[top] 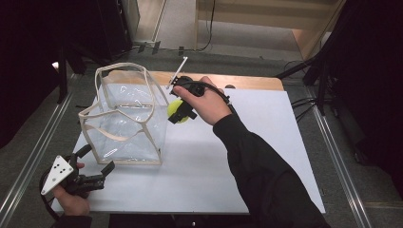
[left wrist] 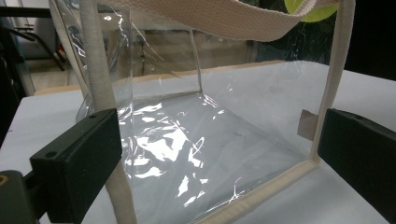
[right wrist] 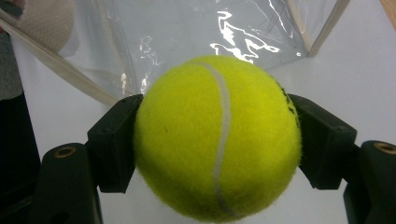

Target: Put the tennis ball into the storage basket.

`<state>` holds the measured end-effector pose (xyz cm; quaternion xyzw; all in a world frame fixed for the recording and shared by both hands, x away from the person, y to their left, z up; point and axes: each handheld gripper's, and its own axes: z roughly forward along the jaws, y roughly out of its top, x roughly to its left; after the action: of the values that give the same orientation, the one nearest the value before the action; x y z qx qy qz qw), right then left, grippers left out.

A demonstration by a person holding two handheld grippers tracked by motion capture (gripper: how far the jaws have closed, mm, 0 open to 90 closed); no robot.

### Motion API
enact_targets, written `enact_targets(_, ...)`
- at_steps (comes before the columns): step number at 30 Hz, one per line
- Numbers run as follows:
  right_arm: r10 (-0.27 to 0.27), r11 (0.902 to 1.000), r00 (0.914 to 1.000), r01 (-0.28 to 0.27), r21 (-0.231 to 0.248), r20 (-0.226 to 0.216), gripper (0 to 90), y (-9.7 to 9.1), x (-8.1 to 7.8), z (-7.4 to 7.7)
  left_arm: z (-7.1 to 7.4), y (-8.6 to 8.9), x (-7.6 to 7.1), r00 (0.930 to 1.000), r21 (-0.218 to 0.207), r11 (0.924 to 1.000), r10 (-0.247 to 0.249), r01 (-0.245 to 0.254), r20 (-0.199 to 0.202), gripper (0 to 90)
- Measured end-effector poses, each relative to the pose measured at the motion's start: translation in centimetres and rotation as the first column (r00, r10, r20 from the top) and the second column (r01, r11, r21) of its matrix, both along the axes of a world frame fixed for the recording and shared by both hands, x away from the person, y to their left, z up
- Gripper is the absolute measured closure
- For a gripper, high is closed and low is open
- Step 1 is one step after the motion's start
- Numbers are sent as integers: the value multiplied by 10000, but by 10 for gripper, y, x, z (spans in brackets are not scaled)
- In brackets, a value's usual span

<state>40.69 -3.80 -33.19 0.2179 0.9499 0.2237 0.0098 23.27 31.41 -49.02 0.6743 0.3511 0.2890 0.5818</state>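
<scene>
A clear plastic bag with cream webbing trim and handles stands upright on the white table, left of centre. My right gripper is shut on a yellow-green tennis ball just right of the bag, near its top edge. In the right gripper view the ball sits squeezed between both black jaws, with the bag behind it. My left gripper stands open at the bag's front left corner. In the left gripper view its jaws flank the bag's near wall without touching.
The table's wooden far edge runs behind the bag. Black stands and cables sit off the table at the right. Metal rails run along the floor on both sides. White tabletop stretches right of my right arm.
</scene>
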Motion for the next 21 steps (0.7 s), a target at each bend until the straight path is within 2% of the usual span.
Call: enact_targets(21, 172, 9998, 9996, -175, 121, 233, 234, 8, 0, 26, 0, 0, 0, 10000, 47, 10000, -11, 11, -8, 0)
